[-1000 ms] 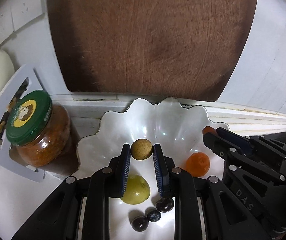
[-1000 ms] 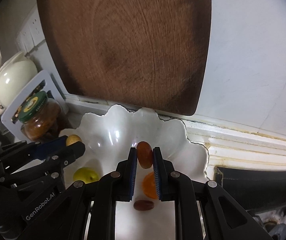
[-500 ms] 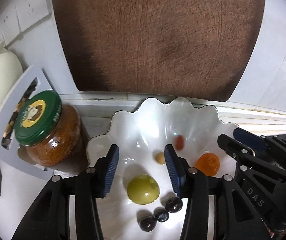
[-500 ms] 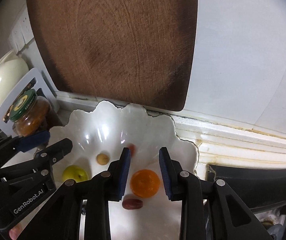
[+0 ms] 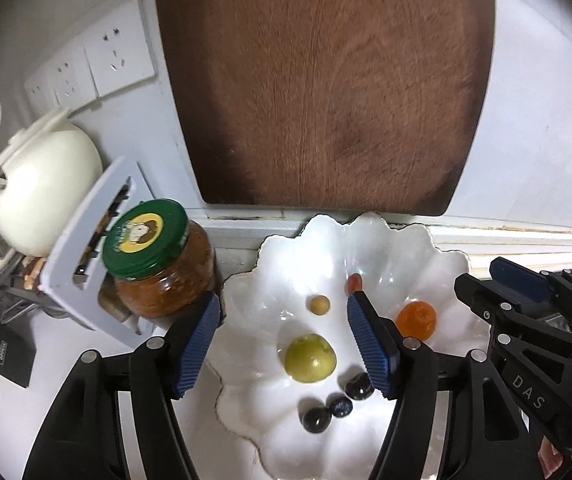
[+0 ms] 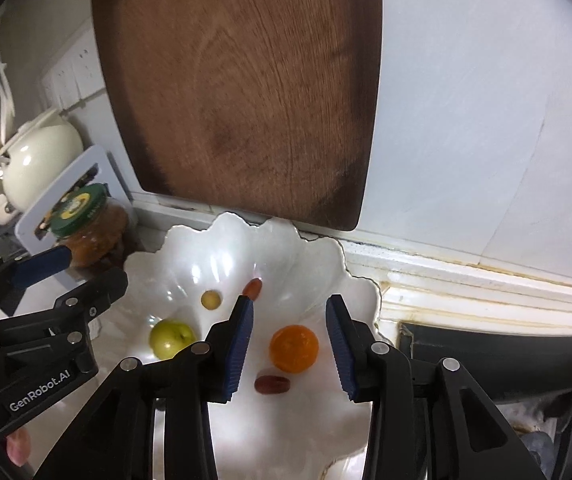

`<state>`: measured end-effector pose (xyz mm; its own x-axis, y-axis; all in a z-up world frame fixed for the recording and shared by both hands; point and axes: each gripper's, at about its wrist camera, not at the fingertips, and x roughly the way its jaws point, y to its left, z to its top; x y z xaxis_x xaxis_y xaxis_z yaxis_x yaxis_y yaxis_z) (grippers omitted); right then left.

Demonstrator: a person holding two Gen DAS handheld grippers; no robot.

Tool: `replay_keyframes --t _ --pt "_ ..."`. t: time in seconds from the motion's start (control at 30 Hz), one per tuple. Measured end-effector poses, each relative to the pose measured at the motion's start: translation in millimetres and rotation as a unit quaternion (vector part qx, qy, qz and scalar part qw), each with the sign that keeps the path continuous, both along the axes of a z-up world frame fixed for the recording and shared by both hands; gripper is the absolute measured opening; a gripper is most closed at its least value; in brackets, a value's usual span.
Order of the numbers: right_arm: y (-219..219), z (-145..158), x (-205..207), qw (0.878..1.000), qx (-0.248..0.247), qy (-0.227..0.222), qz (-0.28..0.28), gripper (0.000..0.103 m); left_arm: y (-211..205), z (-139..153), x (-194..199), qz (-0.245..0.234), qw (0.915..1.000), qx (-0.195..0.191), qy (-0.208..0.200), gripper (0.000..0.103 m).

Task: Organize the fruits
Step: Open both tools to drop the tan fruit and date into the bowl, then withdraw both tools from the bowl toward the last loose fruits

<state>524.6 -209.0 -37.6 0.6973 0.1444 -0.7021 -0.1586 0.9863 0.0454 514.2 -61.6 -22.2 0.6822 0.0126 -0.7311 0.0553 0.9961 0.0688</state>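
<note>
The right gripper (image 6: pixel 290 346) hangs above the near right part of the white scalloped bowl (image 6: pixel 360 280) with its jaws spread wide and nothing between them. The orange citrus fruit (image 6: pixel 294 348) lies in the gap between its blue pads, slightly nearer the left pad, so this hand is best placed for it. A dark red oblong fruit (image 6: pixel 271 385) lies just below the orange one, its long axis crosswise to the fingers. A second small red fruit (image 6: pixel 252 288) sits just beyond the left fingertip, tilted up and to the right. The left gripper (image 5: pixel 286 346) is likewise spread and empty, over the left half of the bowl. The green round fruit (image 5: pixel 310 358) sits between its pads, a little toward the right one, with the small tan fruit (image 5: pixel 319 305) farther ahead near the bowl's middle. Three dark berries (image 5: pixel 340 398) lie in a short row below the green fruit, close to the inside of the right finger. All the fruit appears to be in the bowl, each piece apart from the rest except the berries, which seem to touch. If a further pick is intended, each hand would need only to drop straight down on the fruit framed by its fingers. A green-lidded jar (image 5: pixel 157 258) stands just left of the bowl rim.
</note>
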Motion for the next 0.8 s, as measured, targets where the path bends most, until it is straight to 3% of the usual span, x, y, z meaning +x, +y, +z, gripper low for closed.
replay_keyframes --t 0.1,0.37,0.8 --pt "-1.0 8.5 -14.3 1.000 0.004 -0.013 0.001 0.046 3.7 9.9 -15.3 0.002 0.9999 0.000 -0.012 0.073" --pt "-3.5 28.1 -53.8 0.999 0.010 -0.043 0.005 0.049 16.0 33.4 -55.2 0.005 0.9988 -0.028 -0.040 0.080" --pt "7.6 47.8 -125.4 0.996 0.016 -0.089 0.023 0.049 25.4 52.4 -125.3 -0.011 0.9966 -0.021 -0.079 0.083"
